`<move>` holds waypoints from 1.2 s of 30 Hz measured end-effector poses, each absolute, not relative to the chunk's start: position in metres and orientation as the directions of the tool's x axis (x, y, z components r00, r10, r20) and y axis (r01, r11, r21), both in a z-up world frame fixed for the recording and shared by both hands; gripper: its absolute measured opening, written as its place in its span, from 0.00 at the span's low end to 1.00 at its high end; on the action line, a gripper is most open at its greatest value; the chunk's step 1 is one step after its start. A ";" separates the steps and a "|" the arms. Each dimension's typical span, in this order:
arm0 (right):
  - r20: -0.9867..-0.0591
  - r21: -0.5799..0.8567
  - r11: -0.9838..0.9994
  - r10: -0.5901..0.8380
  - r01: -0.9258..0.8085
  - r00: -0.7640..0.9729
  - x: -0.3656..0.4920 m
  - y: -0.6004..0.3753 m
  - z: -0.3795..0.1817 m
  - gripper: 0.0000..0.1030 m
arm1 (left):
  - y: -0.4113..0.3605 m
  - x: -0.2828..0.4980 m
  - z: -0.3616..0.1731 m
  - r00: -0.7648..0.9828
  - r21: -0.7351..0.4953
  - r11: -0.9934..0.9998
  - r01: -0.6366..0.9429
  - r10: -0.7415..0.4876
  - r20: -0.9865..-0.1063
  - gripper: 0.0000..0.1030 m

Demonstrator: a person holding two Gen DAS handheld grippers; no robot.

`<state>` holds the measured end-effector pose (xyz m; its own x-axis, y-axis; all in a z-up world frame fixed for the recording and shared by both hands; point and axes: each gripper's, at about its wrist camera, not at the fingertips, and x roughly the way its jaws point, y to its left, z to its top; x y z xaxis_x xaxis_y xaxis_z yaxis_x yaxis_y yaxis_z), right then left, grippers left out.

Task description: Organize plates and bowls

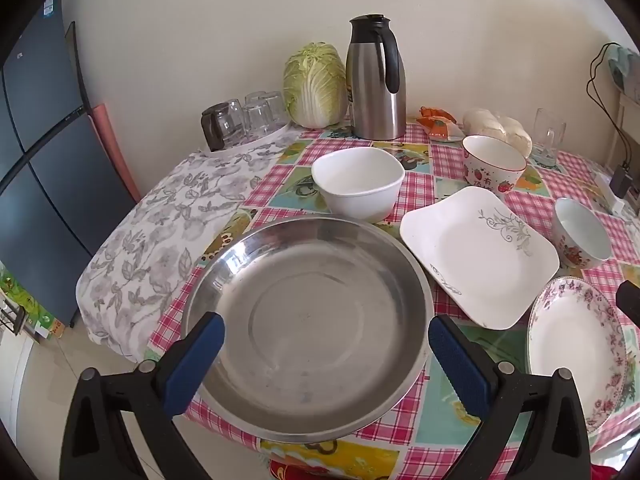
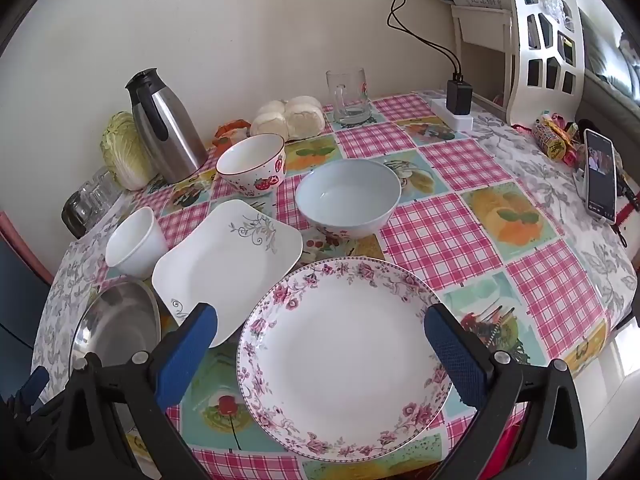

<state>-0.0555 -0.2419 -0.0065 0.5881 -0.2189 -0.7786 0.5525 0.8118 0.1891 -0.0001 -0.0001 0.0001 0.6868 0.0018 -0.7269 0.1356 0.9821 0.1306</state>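
Note:
A steel dish (image 1: 308,324) lies at the table's near edge; my left gripper (image 1: 326,344) is open above it, holding nothing. A flower-rimmed round plate (image 2: 344,356) lies to its right; my right gripper (image 2: 320,336) is open over it, empty. Between them is a square white plate (image 1: 476,256) (image 2: 228,264). Behind stand a plain white bowl (image 1: 358,184) (image 2: 136,240), a strawberry bowl (image 1: 494,170) (image 2: 252,164) and a pale blue-white bowl (image 2: 348,196) (image 1: 582,232).
At the back stand a steel thermos jug (image 1: 374,80), a cabbage (image 1: 314,84), upturned glasses on a tray (image 1: 244,120), buns (image 2: 290,118) and a glass mug (image 2: 350,96). A phone (image 2: 600,176) and a charger (image 2: 458,98) are at the right. A fridge (image 1: 40,160) is left.

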 end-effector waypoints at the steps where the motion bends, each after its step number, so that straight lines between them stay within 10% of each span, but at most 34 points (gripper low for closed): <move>1: -0.778 0.187 0.814 -0.220 0.550 0.589 -0.056 -0.241 -0.006 1.00 | 0.000 0.000 0.000 0.687 0.131 0.982 0.134 0.003 -0.727 1.00; 36: -0.799 0.162 0.834 -0.204 0.528 0.566 -0.048 -0.234 -0.011 1.00 | -0.004 0.000 0.001 0.681 0.094 0.986 0.139 -0.026 -0.732 1.00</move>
